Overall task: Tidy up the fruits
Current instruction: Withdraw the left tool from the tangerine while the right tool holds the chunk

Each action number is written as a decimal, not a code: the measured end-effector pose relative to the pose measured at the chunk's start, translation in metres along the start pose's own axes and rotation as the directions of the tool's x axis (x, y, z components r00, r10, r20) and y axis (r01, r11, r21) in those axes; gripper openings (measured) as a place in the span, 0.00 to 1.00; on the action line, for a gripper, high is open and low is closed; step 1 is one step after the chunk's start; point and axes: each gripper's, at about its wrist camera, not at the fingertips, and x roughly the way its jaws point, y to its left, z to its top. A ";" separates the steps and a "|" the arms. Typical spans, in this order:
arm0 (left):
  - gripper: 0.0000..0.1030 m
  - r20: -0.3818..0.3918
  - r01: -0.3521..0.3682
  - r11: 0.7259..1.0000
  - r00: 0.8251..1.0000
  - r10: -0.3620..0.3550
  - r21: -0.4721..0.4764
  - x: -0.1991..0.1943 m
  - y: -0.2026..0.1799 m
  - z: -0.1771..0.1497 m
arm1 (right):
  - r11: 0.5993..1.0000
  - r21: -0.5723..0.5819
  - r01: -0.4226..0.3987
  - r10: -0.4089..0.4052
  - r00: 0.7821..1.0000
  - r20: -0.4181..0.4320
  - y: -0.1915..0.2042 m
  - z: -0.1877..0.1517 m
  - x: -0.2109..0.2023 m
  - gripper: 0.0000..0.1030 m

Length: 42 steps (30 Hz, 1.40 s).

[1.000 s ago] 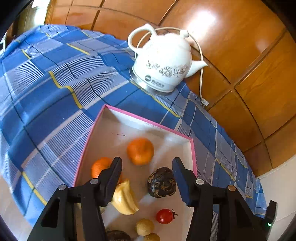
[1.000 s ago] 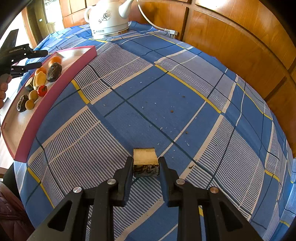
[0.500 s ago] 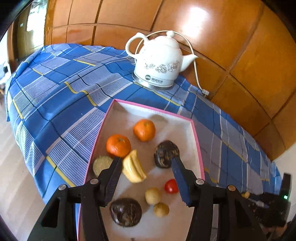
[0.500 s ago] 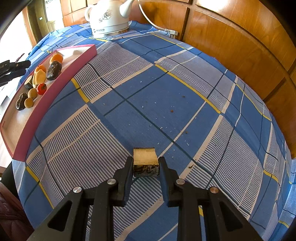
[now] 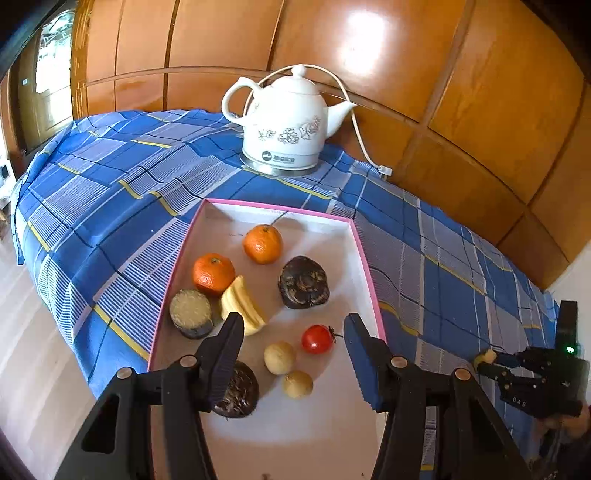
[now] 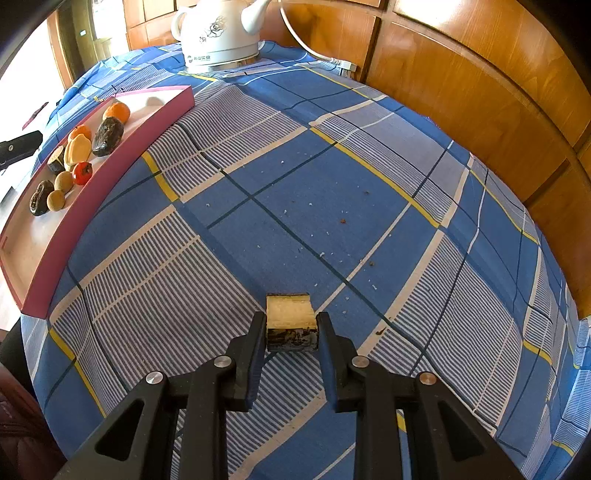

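A pink-rimmed tray (image 5: 364,258) holds two oranges (image 5: 262,244), a banana piece (image 5: 242,304), a dark fruit (image 5: 303,282), a cut round piece (image 5: 191,313), a cherry tomato (image 5: 317,339) and small tan fruits (image 5: 279,357). My left gripper (image 5: 293,352) is open and empty above the tray's near half. My right gripper (image 6: 291,334) is shut on a pale cut fruit chunk with a dark rind (image 6: 291,320), just above the blue checked cloth. The tray (image 6: 110,146) lies far to its left. The right gripper also shows in the left wrist view (image 5: 491,360).
A white electric kettle (image 5: 290,127) with its cord stands on the cloth behind the tray, against the wooden wall panels (image 5: 461,110). It also shows in the right wrist view (image 6: 221,33). Crumbs dot the cloth (image 6: 332,206). The table edge drops off at the left (image 5: 55,295).
My left gripper has pulled back and up from the tray, so more fruit and the kettle show. The right gripper has kept still, shut on the chunk.
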 end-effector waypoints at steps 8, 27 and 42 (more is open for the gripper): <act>0.55 0.009 -0.015 0.999 1.000 0.014 0.038 -0.004 -0.007 -0.011 | 1.000 -0.003 0.003 -0.003 1.000 0.002 0.000 0.000 -0.001 0.26; 0.55 0.010 -0.022 0.997 1.000 0.022 0.074 -0.009 -0.008 -0.025 | 1.000 0.010 0.000 0.000 1.000 0.007 -0.001 0.001 -0.001 0.26; 0.55 0.014 -0.044 0.998 0.999 0.043 0.045 -0.014 0.012 -0.029 | 1.000 0.011 0.004 -0.004 1.000 0.005 0.000 0.000 0.002 0.26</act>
